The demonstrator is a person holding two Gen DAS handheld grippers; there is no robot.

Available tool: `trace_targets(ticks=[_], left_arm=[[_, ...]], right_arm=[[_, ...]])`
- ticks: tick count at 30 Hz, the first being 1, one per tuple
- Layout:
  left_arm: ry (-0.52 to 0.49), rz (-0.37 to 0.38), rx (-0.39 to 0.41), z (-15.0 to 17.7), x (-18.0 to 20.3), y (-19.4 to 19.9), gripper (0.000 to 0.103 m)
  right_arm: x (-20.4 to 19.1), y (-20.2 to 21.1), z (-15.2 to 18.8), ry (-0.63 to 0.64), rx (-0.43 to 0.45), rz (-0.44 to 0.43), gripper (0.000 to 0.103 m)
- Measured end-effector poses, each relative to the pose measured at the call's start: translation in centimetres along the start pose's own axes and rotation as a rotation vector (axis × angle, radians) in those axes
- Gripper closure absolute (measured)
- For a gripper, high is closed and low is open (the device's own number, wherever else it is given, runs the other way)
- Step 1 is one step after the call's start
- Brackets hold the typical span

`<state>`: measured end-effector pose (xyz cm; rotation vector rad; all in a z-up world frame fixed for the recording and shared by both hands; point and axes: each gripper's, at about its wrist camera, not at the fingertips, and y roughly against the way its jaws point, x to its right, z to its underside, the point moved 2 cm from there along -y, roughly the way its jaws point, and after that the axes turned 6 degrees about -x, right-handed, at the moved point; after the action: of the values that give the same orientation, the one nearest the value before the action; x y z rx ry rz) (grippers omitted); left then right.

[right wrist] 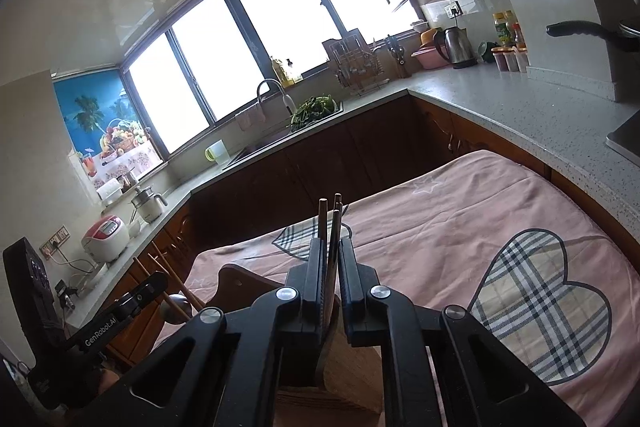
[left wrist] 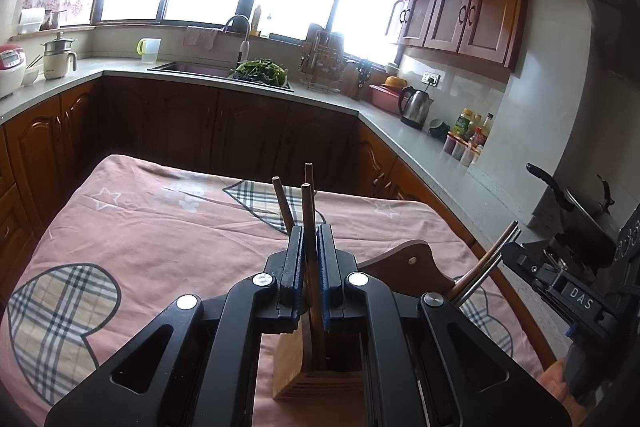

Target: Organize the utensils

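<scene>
Left gripper [left wrist: 308, 259] clamped on wooden chopsticks [left wrist: 308, 211], lower ends down in the wooden holder [left wrist: 316, 367] on the pink cloth [left wrist: 160, 227]. Right gripper [right wrist: 330, 259] nearly closed around another bundle of chopsticks [right wrist: 334, 227] over the same holder (contact hard to judge). Risk: both bundles crowding one slot, jamming or tipping the holder; loose sticks sliding out. Readable: "DAS" [left wrist: 576, 301], "GenRobot.AI" [right wrist: 100, 331].
</scene>
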<state>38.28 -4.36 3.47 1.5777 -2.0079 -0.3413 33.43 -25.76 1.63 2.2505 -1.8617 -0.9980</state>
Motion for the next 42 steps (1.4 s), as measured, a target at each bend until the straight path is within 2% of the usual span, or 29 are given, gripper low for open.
trace_targets(ticks=[6, 8, 9, 10, 11, 12, 14, 21, 26, 31, 34, 39, 42], left_arm=[[0.002, -0.004, -0.009, 0.0, 0.1, 0.0, 0.095], [0.001, -0.005, -0.011, 0.1, 0.2, 0.0, 0.091], [0.001, -0.007, -0.011, 0.1, 0.2, 0.1, 0.081], [0.002, -0.01, -0.011, 0.1, 0.2, 0.2, 0.072], [0.004, -0.017, -0.005, 0.1, 0.1, 0.4, 0.053], [0.008, -0.023, 0.009, 0.2, 0.1, 0.7, 0.048], [0.003, -0.025, 0.019, 0.4, 0.1, 1.1, 0.047], [0.0, -0.032, 0.01, 0.9, -0.2, 1.6, 0.047], [0.002, -0.041, 0.005, 1.1, -0.4, 1.9, 0.045], [0.004, -0.053, 0.01, 1.3, -0.5, 2.4, 0.039], [0.004, -0.063, 0.011, 1.5, -0.6, 2.8, 0.031], [0.011, -0.07, 0.003, 2.1, -1.1, 3.6, 0.009], [0.028, -0.064, -0.01, 2.9, -1.7, 4.3, 0.004]], right_arm=[[0.1, 0.3, -0.1, -0.005, 0.002, 0.002, 0.09], [0.4, 0.4, -0.2, -0.01, 0.0, 0.001, 0.082], [0.4, 0.4, -0.2, -0.013, 0.0, 0.001, 0.079], [0.6, 0.4, -0.2, -0.017, -0.001, 0.0, 0.07], [0.6, 0.5, -0.2, -0.02, -0.001, -0.002, 0.063], [0.6, 0.6, -0.2, -0.021, 0.002, -0.003, 0.06], [0.7, 0.9, -0.2, -0.024, 0.01, -0.005, 0.056], [1.1, 1.4, 0.0, -0.044, 0.009, -0.016, 0.053], [0.9, 1.7, 0.1, -0.04, 0.012, -0.023, 0.038], [0.6, 2.1, 0.3, -0.035, 0.014, -0.038, 0.03], [0.5, 2.4, 0.4, -0.035, 0.019, -0.041, 0.02], [0.4, 3.2, 0.6, -0.038, 0.023, -0.057, 0.006], [0.4, 3.7, 0.9, -0.044, 0.021, -0.078, 0.0]])
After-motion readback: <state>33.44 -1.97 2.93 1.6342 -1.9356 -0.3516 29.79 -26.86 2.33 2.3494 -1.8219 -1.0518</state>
